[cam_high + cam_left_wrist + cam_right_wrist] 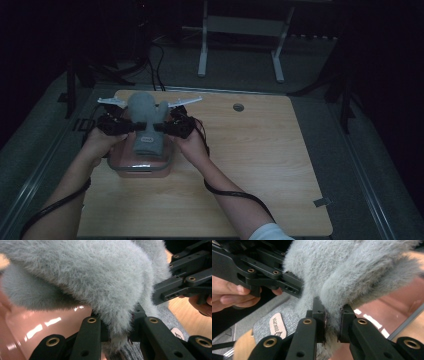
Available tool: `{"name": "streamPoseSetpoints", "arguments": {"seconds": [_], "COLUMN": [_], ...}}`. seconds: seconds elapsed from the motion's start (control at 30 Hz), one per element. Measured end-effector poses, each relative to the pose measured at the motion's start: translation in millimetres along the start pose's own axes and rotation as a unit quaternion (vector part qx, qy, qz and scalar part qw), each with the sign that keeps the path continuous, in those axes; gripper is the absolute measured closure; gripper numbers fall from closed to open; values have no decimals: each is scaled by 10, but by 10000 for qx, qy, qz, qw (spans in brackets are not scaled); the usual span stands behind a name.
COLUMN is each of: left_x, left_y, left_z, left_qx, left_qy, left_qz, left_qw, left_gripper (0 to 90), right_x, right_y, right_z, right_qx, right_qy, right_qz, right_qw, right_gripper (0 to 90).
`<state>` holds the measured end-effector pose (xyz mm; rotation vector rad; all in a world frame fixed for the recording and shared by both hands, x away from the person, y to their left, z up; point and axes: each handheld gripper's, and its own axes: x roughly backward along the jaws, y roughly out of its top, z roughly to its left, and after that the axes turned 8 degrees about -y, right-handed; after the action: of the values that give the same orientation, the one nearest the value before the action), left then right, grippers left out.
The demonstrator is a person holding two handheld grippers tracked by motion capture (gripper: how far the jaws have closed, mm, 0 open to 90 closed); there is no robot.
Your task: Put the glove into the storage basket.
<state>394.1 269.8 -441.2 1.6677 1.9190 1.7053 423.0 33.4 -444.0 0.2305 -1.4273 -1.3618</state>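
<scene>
A grey fuzzy mitten [146, 116] with a knit cuff hangs above a pink box [141, 169] at the left of the wooden table [250, 150]. My left gripper [128, 126] is shut on the mitten's left edge. My right gripper [161, 127] is shut on its right edge, by the thumb. In the left gripper view the jaws pinch the mitten's fur [117, 325] over the glossy pink box [37, 325], and the right gripper [185, 282] shows beyond. In the right gripper view the jaws clamp the fur [332, 315]. The cuff's small label [278, 328] shows below, and the left gripper [262, 277] is opposite.
The table has a round cable hole [238, 107] near its far edge and bare wood to the right of the box. Cables [235, 194] trail from both grippers back along the forearms. A white desk frame [202, 45] stands on the floor beyond.
</scene>
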Motion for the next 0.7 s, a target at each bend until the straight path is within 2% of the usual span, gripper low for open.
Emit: {"name": "streamPoseSetpoints", "arguments": {"seconds": [0.13, 0.23, 0.37, 0.5, 0.6, 0.7], "left_x": [-154, -258, -355, -446, -504, -603], "left_y": [-120, -168, -194, -210, -226, -250], "left_z": [95, 117, 148, 164, 206, 228], "left_qx": [134, 202, 242, 327, 475, 554], "left_qy": [149, 348, 549, 742, 737, 808], "left_qz": [253, 502, 806, 1024, 1172, 1388], "left_qw": [9995, 9979, 9949, 9914, 9892, 9855], "left_gripper": [770, 770, 770, 768, 766, 764], "right_x": [-198, -308, -415, -512, -541, -602], "right_y": [-120, -173, -193, -199, -210, -227], "right_z": [-30, -10, 13, 59, 58, 47], "right_qx": [-65, -34, -24, 129, 92, 65], "right_qy": [-215, -448, -713, -1013, -1088, -1123], "right_qz": [323, 590, 902, 1172, 1245, 1454], "right_qw": [9992, 9972, 9934, 9878, 9862, 9830], "right_gripper": [802, 801, 801, 782, 739, 697]}}
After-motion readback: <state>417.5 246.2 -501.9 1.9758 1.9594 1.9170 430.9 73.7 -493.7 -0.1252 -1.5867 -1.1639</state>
